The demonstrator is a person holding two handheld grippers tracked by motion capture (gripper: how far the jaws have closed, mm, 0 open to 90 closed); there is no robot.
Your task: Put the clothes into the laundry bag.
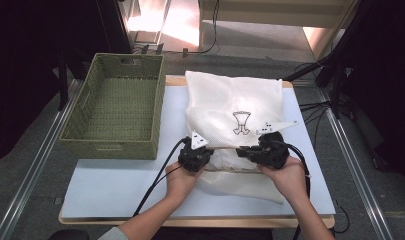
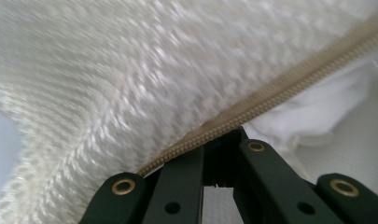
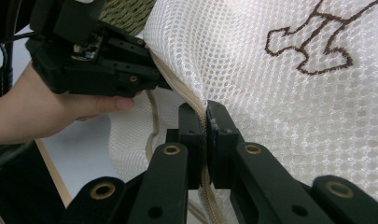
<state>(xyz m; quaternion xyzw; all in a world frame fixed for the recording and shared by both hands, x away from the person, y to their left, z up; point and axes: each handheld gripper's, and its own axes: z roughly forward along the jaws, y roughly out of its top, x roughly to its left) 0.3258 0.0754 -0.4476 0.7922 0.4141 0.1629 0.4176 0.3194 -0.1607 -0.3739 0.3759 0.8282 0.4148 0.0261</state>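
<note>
My right gripper (image 3: 206, 140) pinches the beige zipper (image 3: 177, 88) of the white mesh bag (image 1: 233, 107); my left gripper (image 1: 195, 157) clamps the same zipper edge just to its left. The bag lies mid-table, right of the green woven basket (image 1: 115, 107), on the pale board (image 1: 115, 185). No readable writing: only a brown outline emblem (image 1: 241, 122) on the mesh.

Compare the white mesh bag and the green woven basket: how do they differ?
The mesh bag is white, soft and crumpled; the basket is green, stiff and box-shaped. The bag lies in the middle of the table with its zipper pinched; the basket stands untouched at the left. Both sit on the table.
</note>
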